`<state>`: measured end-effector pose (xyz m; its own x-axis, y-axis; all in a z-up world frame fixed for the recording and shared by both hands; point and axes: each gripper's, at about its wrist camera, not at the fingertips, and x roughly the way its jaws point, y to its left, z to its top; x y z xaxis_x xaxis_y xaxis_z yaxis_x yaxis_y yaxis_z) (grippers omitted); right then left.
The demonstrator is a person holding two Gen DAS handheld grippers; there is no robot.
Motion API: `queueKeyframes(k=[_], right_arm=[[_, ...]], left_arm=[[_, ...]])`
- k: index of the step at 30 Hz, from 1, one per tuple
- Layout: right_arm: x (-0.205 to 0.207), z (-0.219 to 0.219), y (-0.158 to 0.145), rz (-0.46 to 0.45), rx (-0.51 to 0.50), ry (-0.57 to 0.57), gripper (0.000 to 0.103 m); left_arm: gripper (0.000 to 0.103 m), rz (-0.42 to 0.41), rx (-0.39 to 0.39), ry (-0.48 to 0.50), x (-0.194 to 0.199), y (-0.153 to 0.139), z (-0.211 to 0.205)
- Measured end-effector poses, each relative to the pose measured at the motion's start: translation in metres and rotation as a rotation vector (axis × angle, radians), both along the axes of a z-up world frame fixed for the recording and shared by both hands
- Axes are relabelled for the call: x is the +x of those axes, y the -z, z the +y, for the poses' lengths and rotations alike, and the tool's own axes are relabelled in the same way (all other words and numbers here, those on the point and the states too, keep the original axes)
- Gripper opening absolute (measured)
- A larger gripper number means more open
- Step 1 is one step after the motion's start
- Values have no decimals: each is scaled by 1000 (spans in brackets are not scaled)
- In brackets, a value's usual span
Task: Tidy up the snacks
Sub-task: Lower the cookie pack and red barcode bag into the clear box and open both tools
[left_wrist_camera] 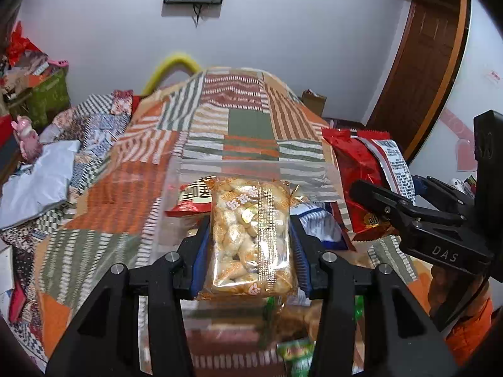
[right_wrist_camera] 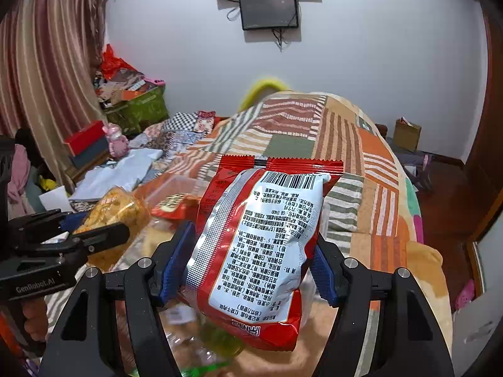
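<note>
My left gripper point(left_wrist_camera: 250, 249) is shut on a clear packet of golden pastries point(left_wrist_camera: 248, 216), held upright between its blue pads above the bed. My right gripper point(right_wrist_camera: 251, 265) is shut on a red and white snack bag point(right_wrist_camera: 261, 238), printed back facing the camera. The left wrist view shows the right gripper point(left_wrist_camera: 388, 188) with its red bag point(left_wrist_camera: 358, 160) close by on the right. The right wrist view shows the left gripper point(right_wrist_camera: 94, 221) and its pastry packet point(right_wrist_camera: 116, 207) at the left. A clear plastic box point(left_wrist_camera: 251, 169) on the quilt holds a red packet point(left_wrist_camera: 191, 199).
A patchwork quilt point(left_wrist_camera: 245, 119) covers the bed. Green packets point(left_wrist_camera: 295, 352) and a blue and white packet point(left_wrist_camera: 317, 224) lie below the grippers. Clutter and a green box point(right_wrist_camera: 138, 110) stand at the left, a wooden door point(left_wrist_camera: 424, 59) at the right.
</note>
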<state>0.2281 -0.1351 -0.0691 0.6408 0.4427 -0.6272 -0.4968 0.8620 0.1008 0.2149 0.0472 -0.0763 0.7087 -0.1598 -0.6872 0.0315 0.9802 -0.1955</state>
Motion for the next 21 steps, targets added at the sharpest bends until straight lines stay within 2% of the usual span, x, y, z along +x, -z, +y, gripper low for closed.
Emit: queueKeyframes(k=[8,21], right_arm=[[29,1,21,42,-34,11,65],[46,9,39,128,9,-23,66]], left_arm=[[46,56,-4,29,39,31,-11],[46,62,15,19,58,39,-12]])
